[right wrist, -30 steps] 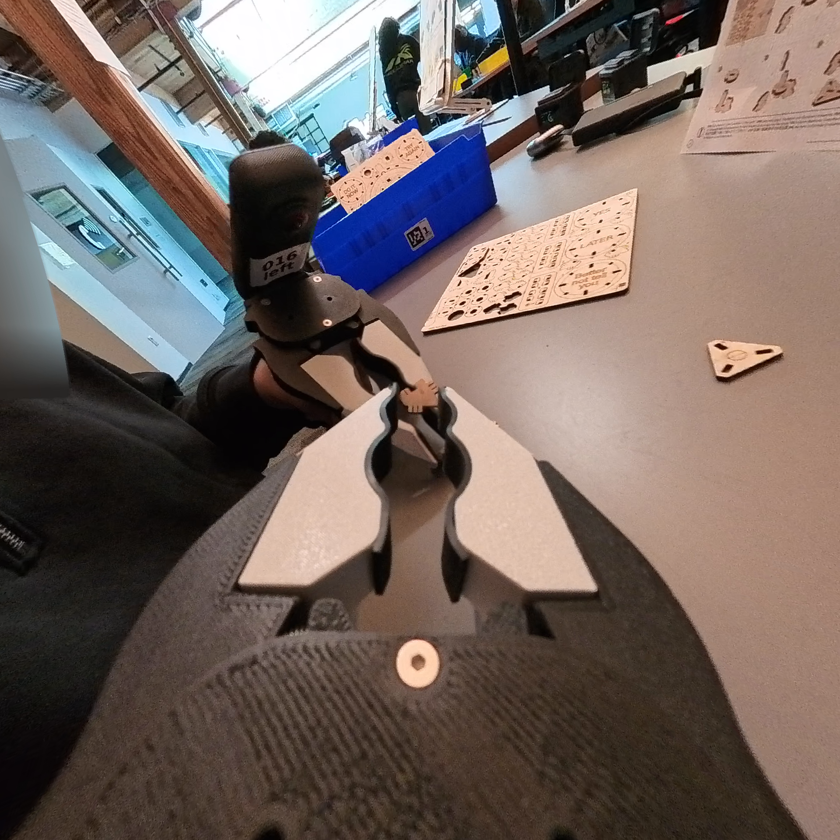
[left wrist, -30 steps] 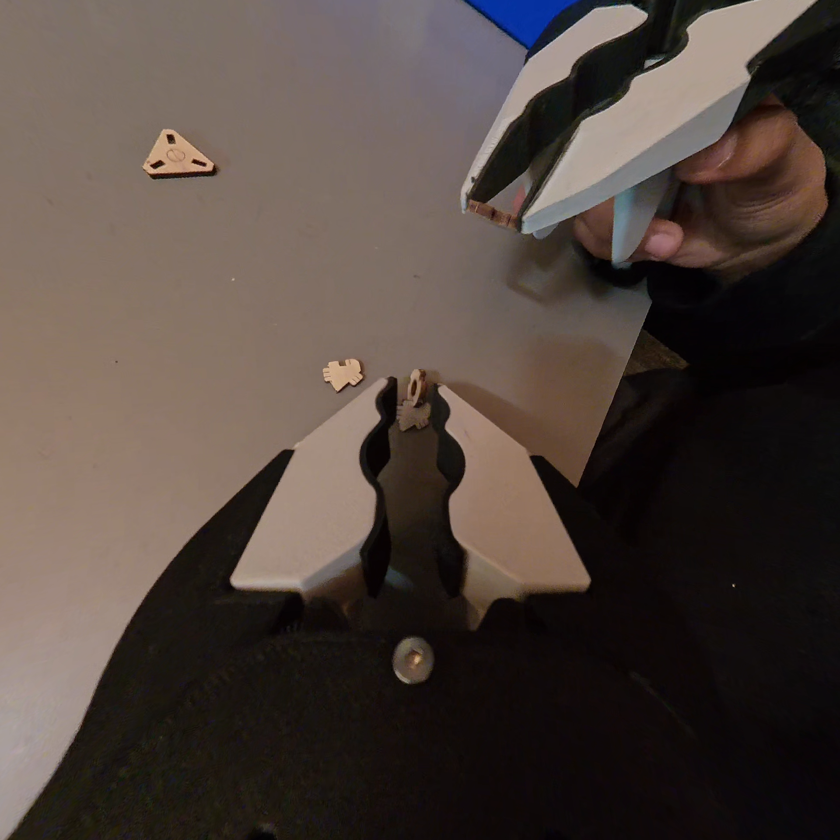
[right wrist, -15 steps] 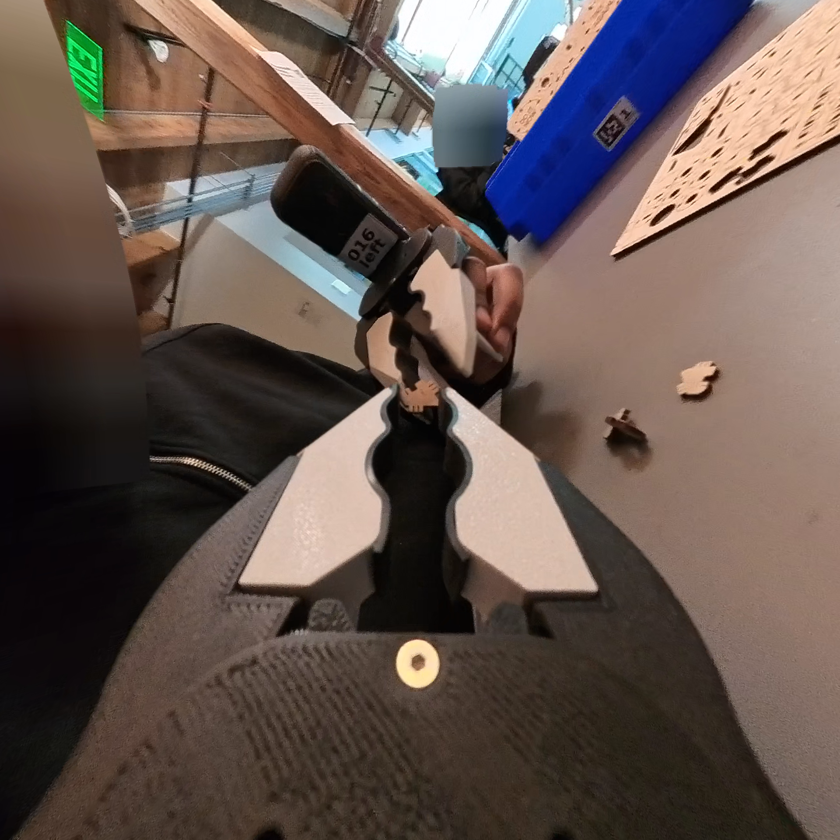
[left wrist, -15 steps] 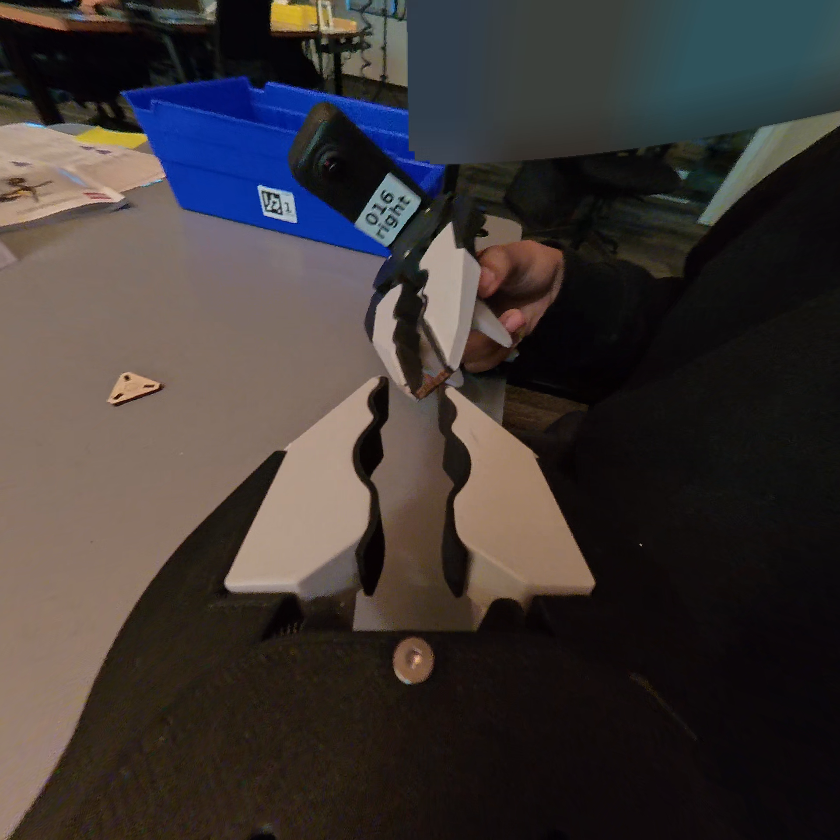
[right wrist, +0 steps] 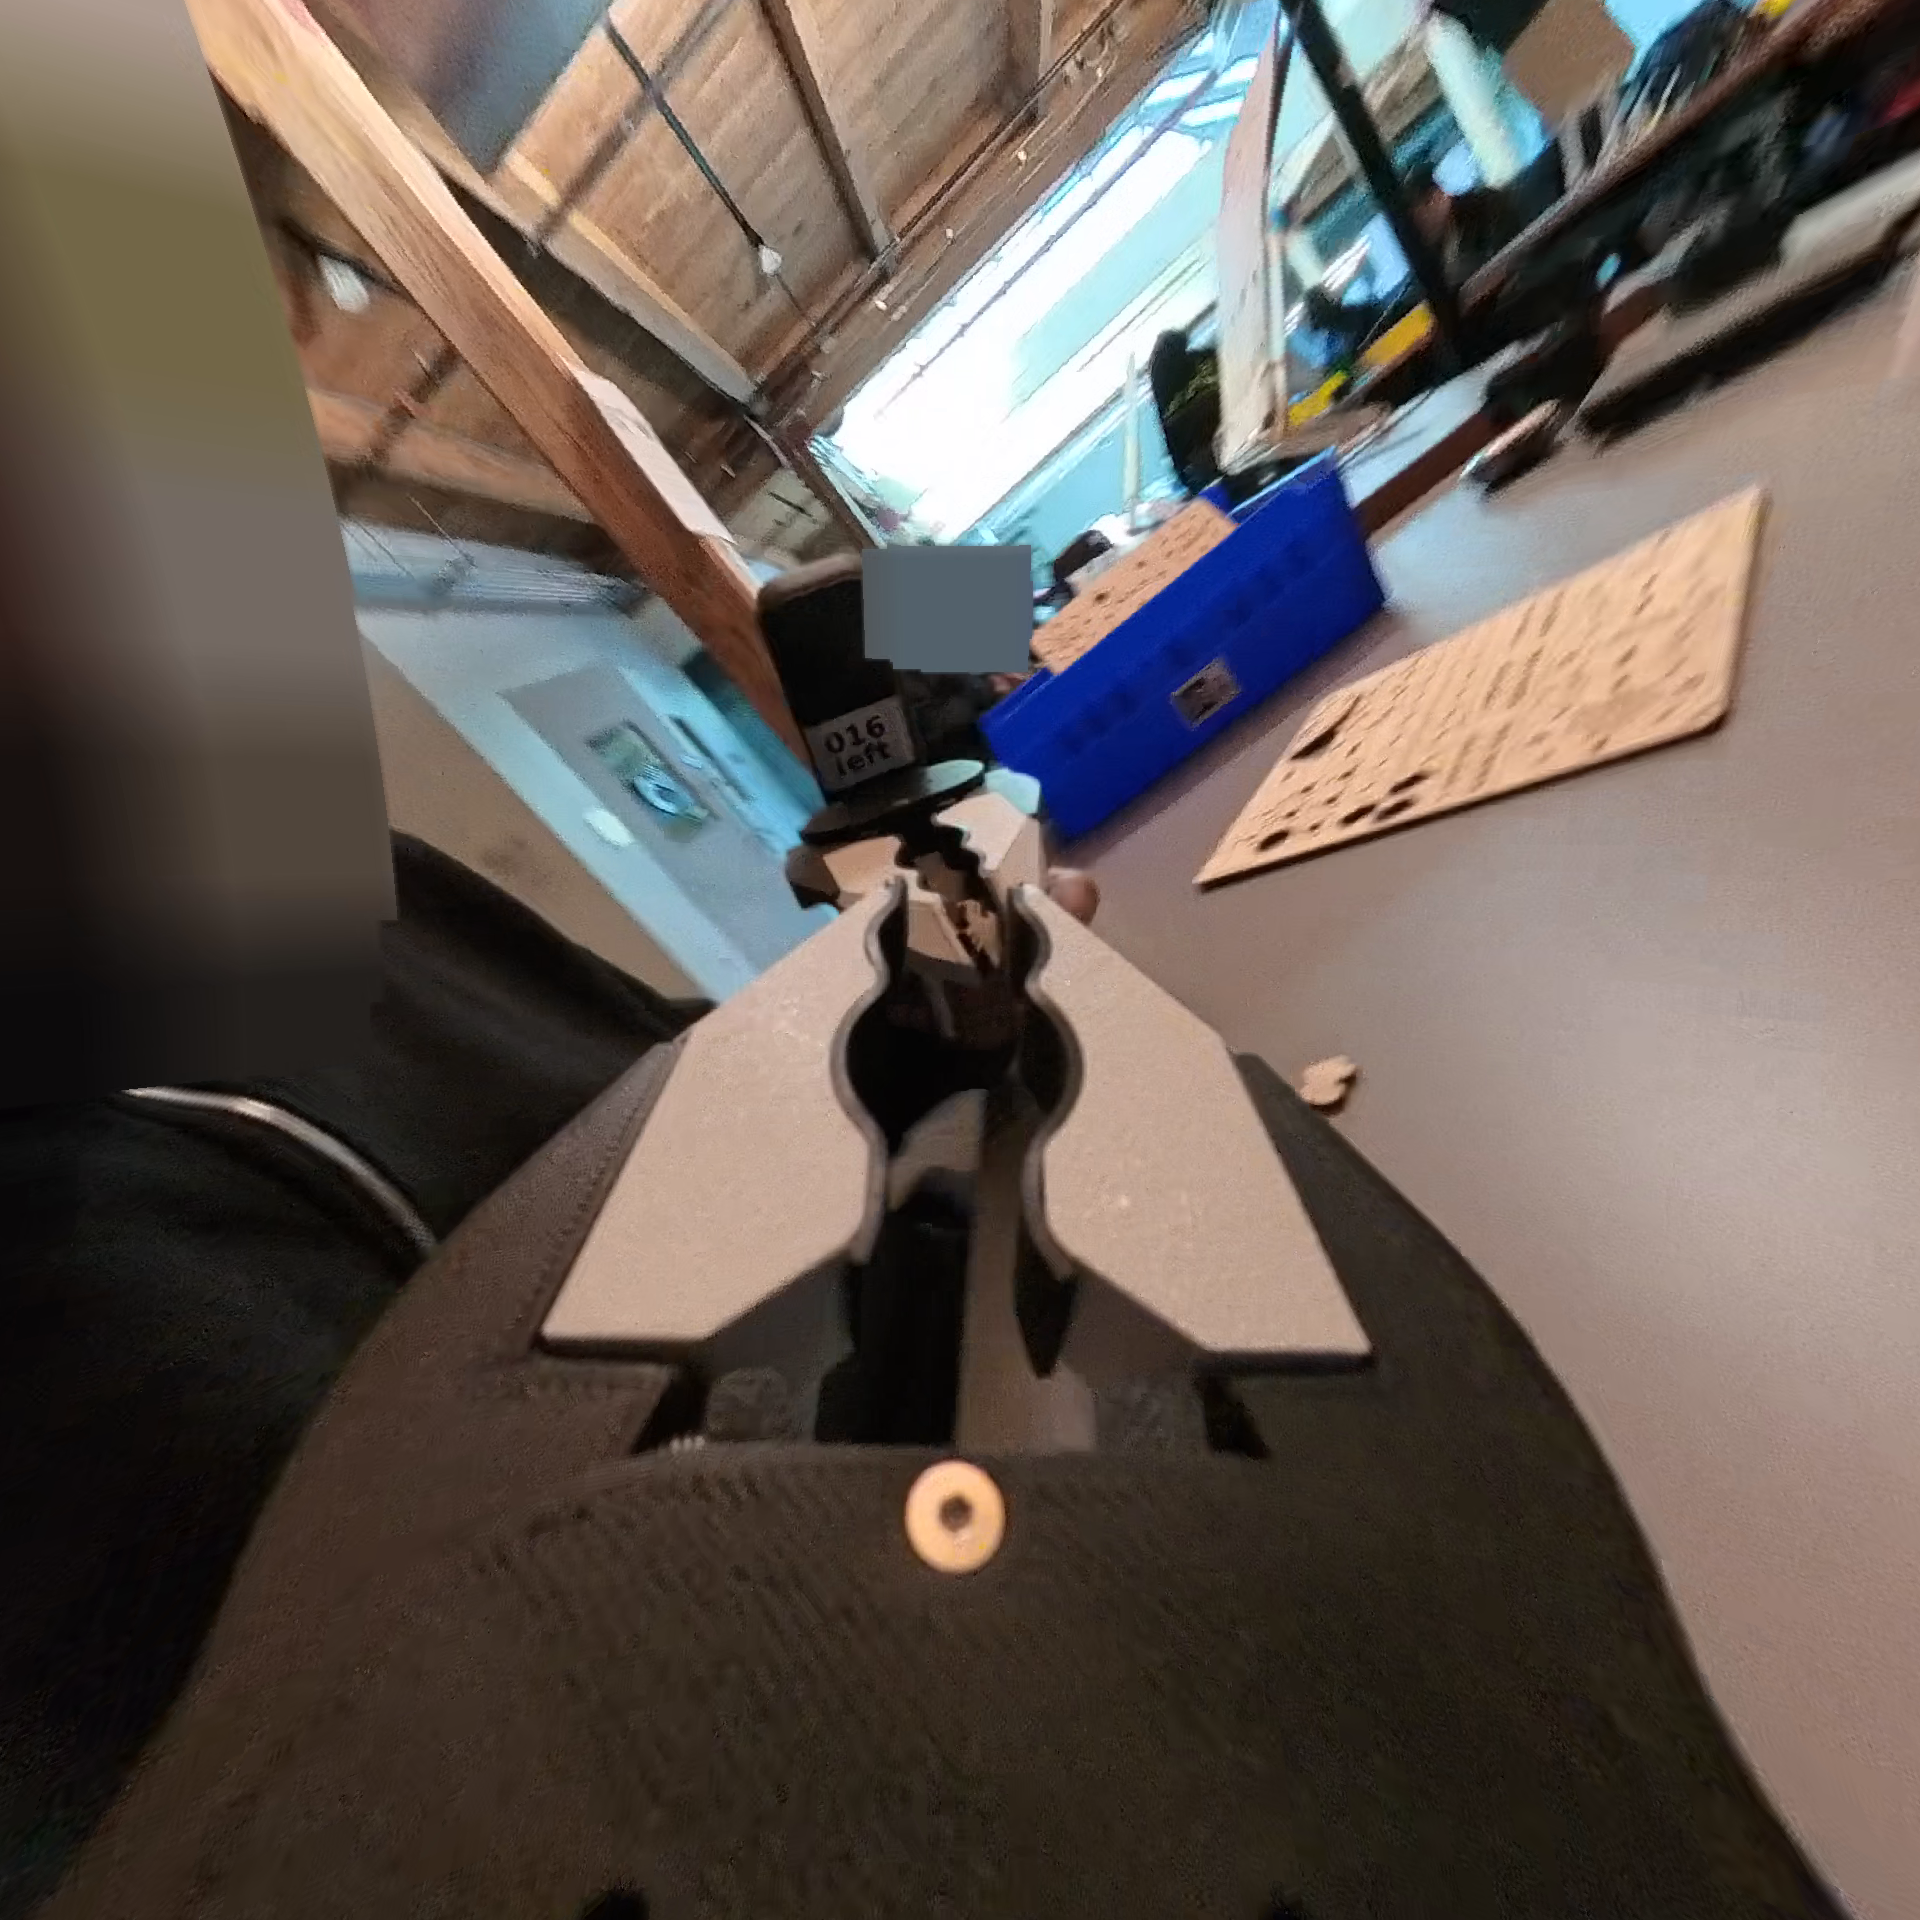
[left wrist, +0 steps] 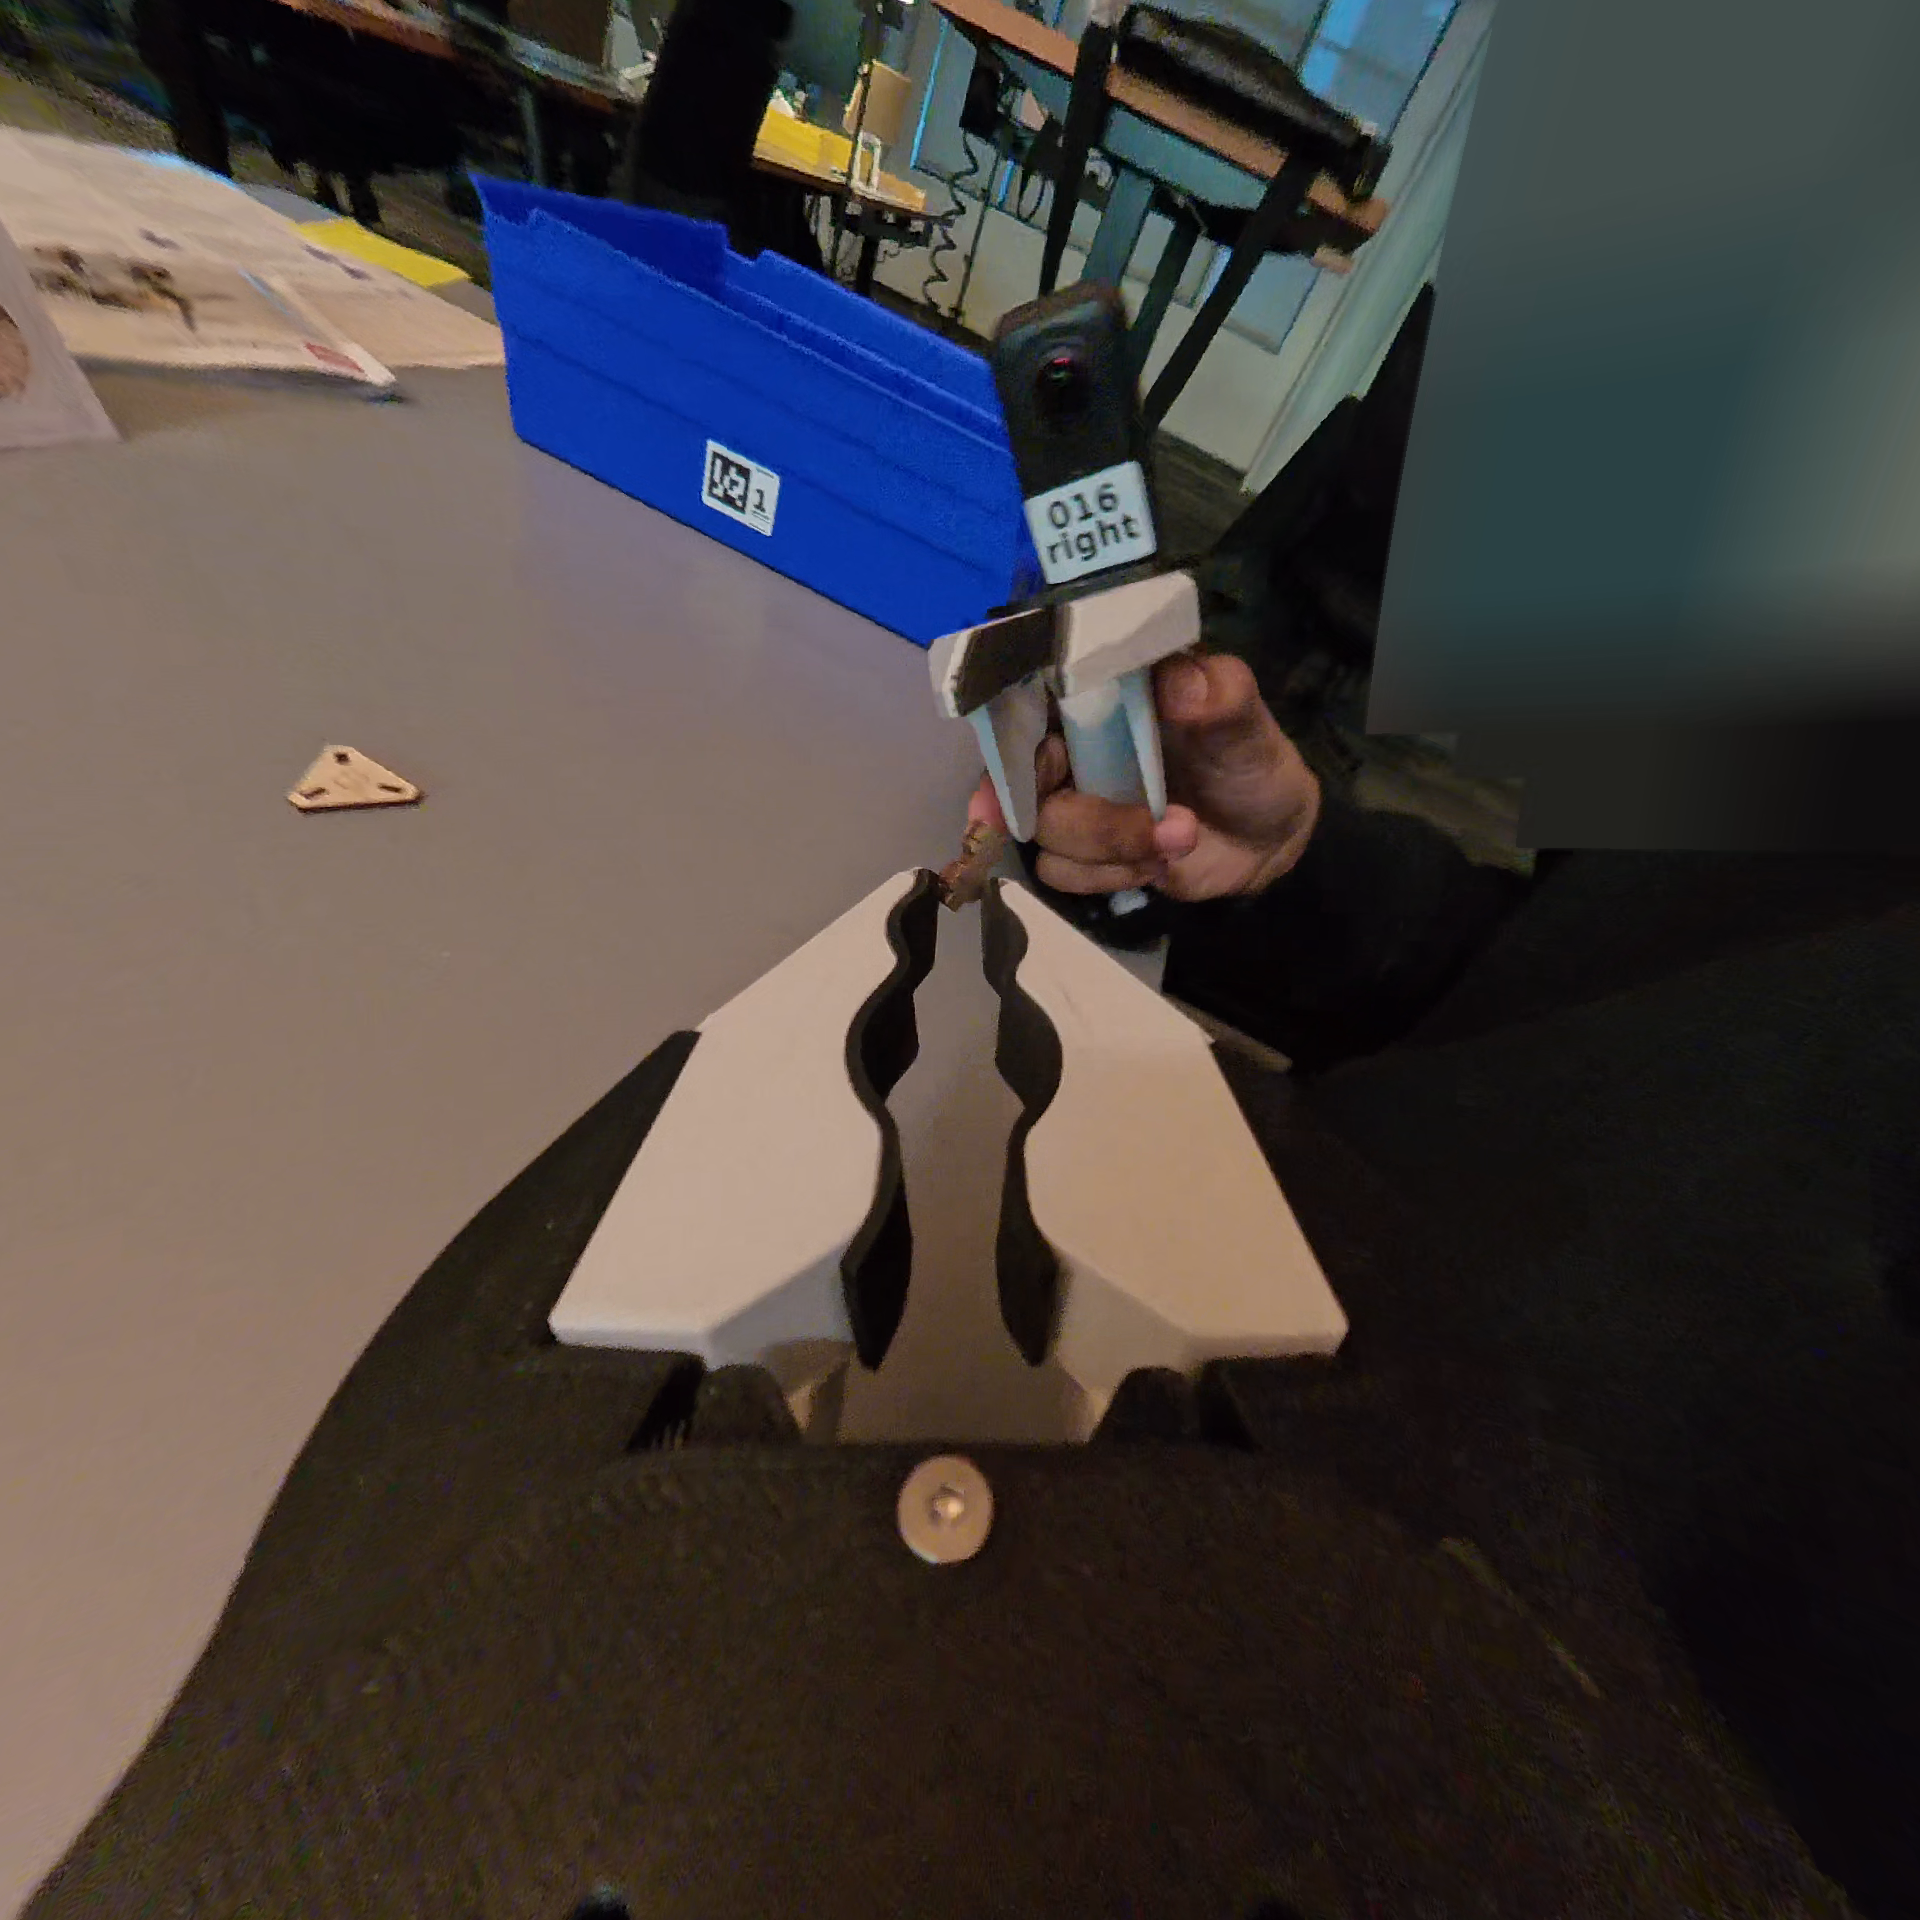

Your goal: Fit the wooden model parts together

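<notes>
We see a grey table (left wrist: pixel 416 644) as the landmark; everything else is placed from it. A blue bin (left wrist: pixel 748 416) stands at its far side, with paper sheets (left wrist: pixel 208 281) lying on the table left of the bin. In the right wrist view a flat wooden sheet (right wrist: pixel 1507 696) with cut-out holes lies on the table just in front of the bin.

The left gripper (left wrist: pixel 956 891) hovers above the table's near edge, its fingers closed to a narrow gap and clamped on a small wooden piece (left wrist: pixel 966 862) that sticks out past the tips. The right gripper (right wrist: pixel 958 902) is held by a hand (left wrist: pixel 1195 800) just off the table's edge, facing the left one; its fingers stand a little apart, and we cannot tell whether they press on anything, since the view there is blurred and crowded by the other gripper.

A wooden triangle (left wrist: pixel 353 781) lies alone on the table, well left of the grippers. A small knobbly piece (right wrist: pixel 1328 1081) rests on the table beside the right gripper.
</notes>
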A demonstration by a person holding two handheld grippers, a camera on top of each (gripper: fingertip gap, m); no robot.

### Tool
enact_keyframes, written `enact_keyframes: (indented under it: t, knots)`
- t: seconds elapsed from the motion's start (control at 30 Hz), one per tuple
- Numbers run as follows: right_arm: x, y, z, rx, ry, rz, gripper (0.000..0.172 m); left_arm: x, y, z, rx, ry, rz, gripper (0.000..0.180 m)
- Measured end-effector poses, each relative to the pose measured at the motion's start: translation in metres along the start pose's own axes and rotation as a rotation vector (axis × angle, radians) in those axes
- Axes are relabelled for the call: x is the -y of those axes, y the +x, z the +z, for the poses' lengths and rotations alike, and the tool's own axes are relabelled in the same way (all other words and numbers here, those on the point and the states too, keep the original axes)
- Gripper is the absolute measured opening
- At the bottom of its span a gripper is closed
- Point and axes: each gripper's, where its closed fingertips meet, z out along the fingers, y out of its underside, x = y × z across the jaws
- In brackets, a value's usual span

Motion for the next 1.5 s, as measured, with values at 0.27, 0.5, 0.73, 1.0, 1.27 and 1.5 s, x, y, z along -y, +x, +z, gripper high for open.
enact_keyframes:
  t: [0.27,0.5,0.73,1.0,1.27,1.5]
  knots:
    - [-0.014,0.0,0.019,-0.16,-0.106,-0.33,0.019,0.002,0.002,0.006,-0.029,0.021,-0.127,0.006]
    - [-0.02,0.004,0.021,-0.178,-0.135,-0.282,0.0,0.004,0.007,0.008,-0.026,0.032,-0.103,0.004]
    - [0.0,0.006,0.009,-0.268,-0.051,-0.378,0.0,0.008,-0.011,-0.001,0.066,0.058,-0.152,0.02]
    - [0.003,0.026,-0.01,-0.515,-0.128,-0.653,0.0,-0.051,-0.029,0.009,0.34,-0.325,0.032,0.025]
    - [-0.016,0.036,-0.004,-0.543,-0.247,-0.712,0.0,-0.066,-0.042,0.016,0.403,-0.418,0.063,0.001]
    - [-0.029,0.033,0.0,-0.491,-0.336,-0.774,0.0,-0.02,-0.038,0.005,0.141,-0.068,-0.301,0.001]
